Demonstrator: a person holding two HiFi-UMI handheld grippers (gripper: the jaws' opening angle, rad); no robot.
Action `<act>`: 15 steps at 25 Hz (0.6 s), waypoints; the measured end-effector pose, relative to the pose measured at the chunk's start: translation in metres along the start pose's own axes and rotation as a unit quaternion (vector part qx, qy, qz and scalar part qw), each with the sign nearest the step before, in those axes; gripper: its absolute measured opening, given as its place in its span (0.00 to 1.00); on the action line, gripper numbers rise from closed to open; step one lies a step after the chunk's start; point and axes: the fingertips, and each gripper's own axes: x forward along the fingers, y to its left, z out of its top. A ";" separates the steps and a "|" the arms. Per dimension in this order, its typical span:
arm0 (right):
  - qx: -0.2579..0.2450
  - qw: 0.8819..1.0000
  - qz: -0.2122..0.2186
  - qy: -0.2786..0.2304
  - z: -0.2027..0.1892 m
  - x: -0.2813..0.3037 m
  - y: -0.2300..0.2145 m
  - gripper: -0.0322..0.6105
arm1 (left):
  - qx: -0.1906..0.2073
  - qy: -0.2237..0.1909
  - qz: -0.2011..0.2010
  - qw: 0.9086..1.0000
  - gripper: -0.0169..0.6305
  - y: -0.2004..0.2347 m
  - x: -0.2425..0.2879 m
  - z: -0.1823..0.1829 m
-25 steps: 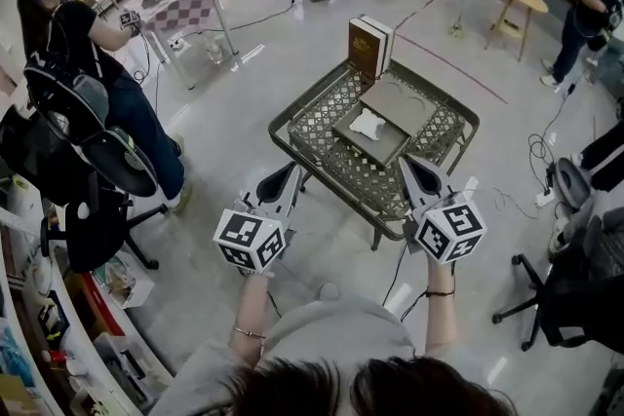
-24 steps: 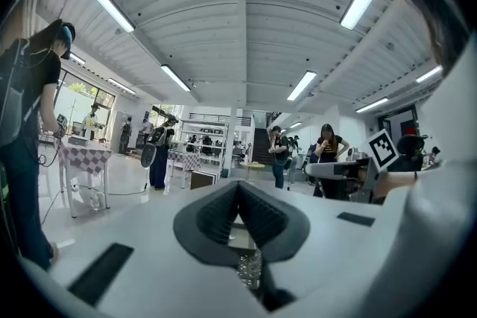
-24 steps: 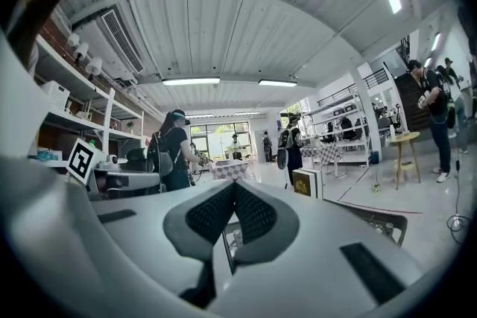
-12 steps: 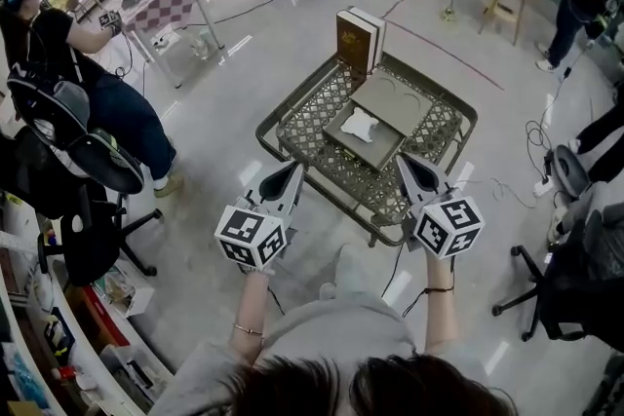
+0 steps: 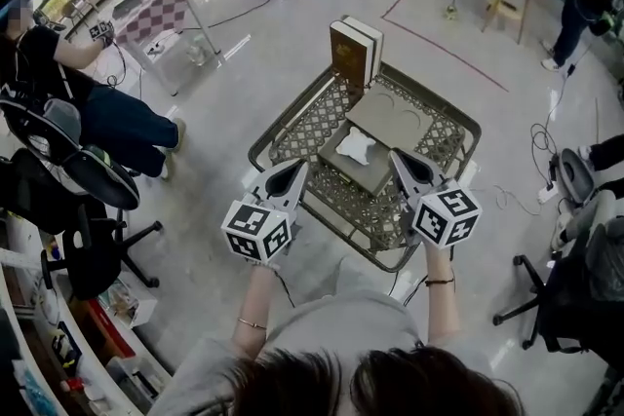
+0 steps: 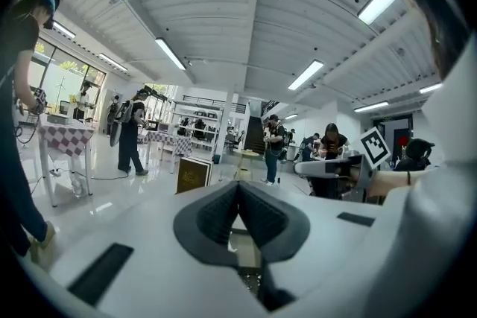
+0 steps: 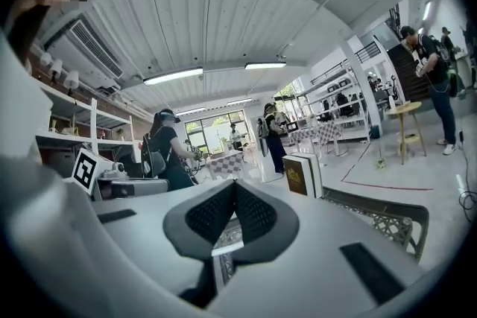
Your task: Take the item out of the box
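View from above: a person holds two claws over the near edge of a metal lattice tabletop (image 5: 297, 127). The left claw (image 5: 296, 169) is closed, its tips meeting with nothing between them, and it sits just left of the open box (image 5: 375, 172). The right claw (image 5: 398, 158) is also fully closed and empty, near the box's right side. A crumpled white item (image 5: 356, 146) lies inside the box, untouched. The lid (image 5: 395, 117) lies just behind the box. Two books (image 5: 354, 49) stand upright beyond it.
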 end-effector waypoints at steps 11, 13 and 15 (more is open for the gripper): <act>0.042 0.999 0.018 0.022 -0.011 0.042 -0.022 0.08 | -0.023 0.027 -0.006 0.999 0.05 0.022 0.040 -0.012; 0.054 0.998 0.015 0.030 -0.019 0.048 -0.026 0.08 | -0.026 0.036 -0.012 0.999 0.05 0.027 0.047 -0.017; 0.067 0.997 0.009 0.039 -0.030 0.055 -0.029 0.08 | -0.032 0.047 -0.020 0.998 0.05 0.032 0.054 -0.022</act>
